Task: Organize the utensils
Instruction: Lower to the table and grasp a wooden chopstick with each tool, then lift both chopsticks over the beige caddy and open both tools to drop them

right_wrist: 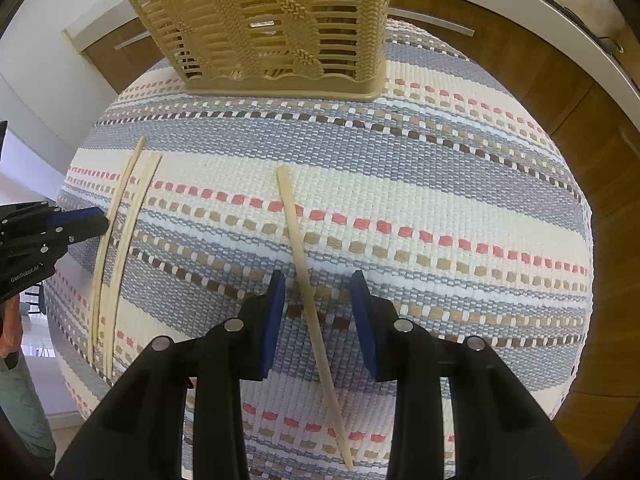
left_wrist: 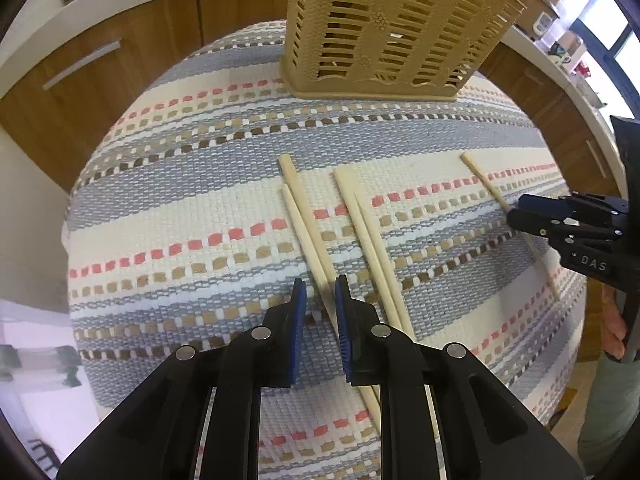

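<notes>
Several pale wooden chopsticks lie on a striped woven mat (left_wrist: 180,208). My left gripper (left_wrist: 320,292) is open, its jaws on either side of a left pair of chopsticks (left_wrist: 308,224); a second pair (left_wrist: 368,232) lies just to the right. My right gripper (right_wrist: 318,284) is open, astride a single chopstick (right_wrist: 308,292) that also shows in the left wrist view (left_wrist: 492,188). A tan slatted utensil basket (left_wrist: 392,28) stands upright at the mat's far edge, also in the right wrist view (right_wrist: 272,28).
The mat (right_wrist: 440,184) covers a small table. Wooden cabinets (left_wrist: 100,72) under a white counter curve behind. The person's hand and leg (left_wrist: 612,320) are at the right edge. The left gripper shows in the right wrist view (right_wrist: 72,222).
</notes>
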{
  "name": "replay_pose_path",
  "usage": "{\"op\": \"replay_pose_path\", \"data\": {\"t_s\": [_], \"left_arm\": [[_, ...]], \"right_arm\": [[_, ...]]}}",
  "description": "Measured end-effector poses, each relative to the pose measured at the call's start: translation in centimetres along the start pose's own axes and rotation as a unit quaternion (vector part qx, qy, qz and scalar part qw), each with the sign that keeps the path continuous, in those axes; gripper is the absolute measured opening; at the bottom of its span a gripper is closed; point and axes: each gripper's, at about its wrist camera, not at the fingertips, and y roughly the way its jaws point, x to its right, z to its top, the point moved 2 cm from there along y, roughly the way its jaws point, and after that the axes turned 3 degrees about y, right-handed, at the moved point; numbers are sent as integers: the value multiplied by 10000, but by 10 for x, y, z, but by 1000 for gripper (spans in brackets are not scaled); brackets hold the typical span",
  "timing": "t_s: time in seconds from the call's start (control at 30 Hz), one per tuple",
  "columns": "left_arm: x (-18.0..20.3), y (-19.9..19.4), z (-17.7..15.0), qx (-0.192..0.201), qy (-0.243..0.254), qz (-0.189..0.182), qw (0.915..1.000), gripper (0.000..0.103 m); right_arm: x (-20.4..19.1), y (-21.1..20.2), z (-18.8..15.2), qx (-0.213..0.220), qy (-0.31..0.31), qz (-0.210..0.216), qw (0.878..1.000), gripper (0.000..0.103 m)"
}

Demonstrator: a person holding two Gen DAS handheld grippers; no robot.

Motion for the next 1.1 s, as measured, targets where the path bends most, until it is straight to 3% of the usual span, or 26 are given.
{"op": "replay_pose_path", "data": {"t_s": [0.07, 0.27, 0.43, 0.57, 0.7, 0.8, 0.87, 1.1], "left_arm": [[2, 0, 0, -28, 92, 270, 9996, 15], [2, 0, 4, -142, 95, 177, 9997, 16], [12, 7, 15, -228, 353, 368, 9984, 19], [25, 8, 14, -187, 691, 572, 9958, 19], [30, 4, 10, -108, 721, 664, 9951, 6], [25, -1, 8, -52, 587, 567, 9967, 3], [20, -5, 6, 57, 490, 484, 9976, 3], [15, -61, 12, 1038, 236, 188, 9941, 3]], "right_arm": [[2, -1, -2, -18, -19, -3, 10000, 31], [-1, -1, -1, -91, -139, -48, 9999, 31], [-9, 5, 10, -267, -265, -34, 9993, 30], [-16, 7, 14, -290, -487, -283, 9980, 3], [-26, 6, 12, -183, -611, -330, 9974, 3], [-32, -1, 11, -16, -605, -230, 9979, 3], [-36, -13, 11, 177, -631, -143, 9977, 3], [-36, -59, 14, 784, -620, 83, 9950, 3]]}}
